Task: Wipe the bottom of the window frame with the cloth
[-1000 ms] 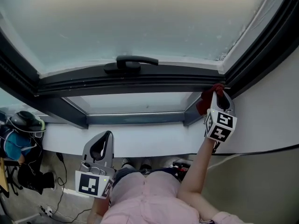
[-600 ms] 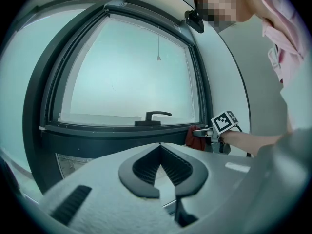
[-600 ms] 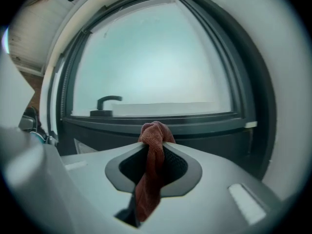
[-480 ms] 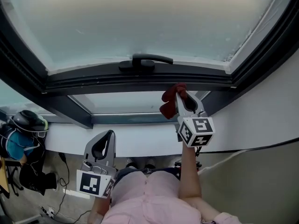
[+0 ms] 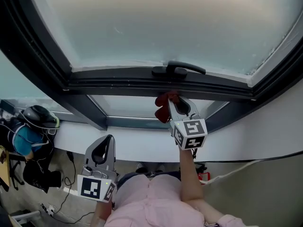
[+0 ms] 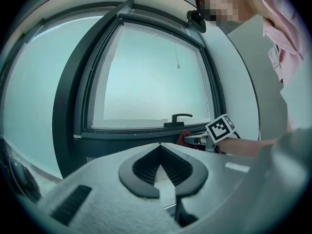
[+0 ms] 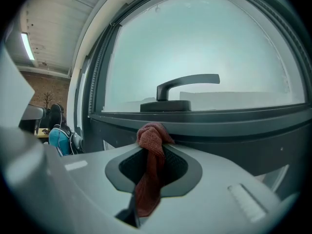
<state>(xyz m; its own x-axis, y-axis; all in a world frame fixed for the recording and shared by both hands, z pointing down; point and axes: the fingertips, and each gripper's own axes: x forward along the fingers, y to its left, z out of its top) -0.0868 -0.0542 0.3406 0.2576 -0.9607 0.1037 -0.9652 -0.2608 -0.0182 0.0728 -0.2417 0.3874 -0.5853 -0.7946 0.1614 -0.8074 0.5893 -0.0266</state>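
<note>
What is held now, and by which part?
The right gripper pinches the red cloth at its middle, a bunched end past the tips. The left gripper holds nothing.

Soft daylight pours through the pane (image 7: 195, 43) beyond your jaws; the window frame (image 7: 219, 123) reads dark, picture edges bow

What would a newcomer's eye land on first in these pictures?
The red cloth stands out most, pinched in the right gripper and held up to the dark bottom rail of the window frame, just below the window handle. The big frosted pane fills the top of the head view. The left gripper hangs low at the left, shut and empty, away from the window.
</note>
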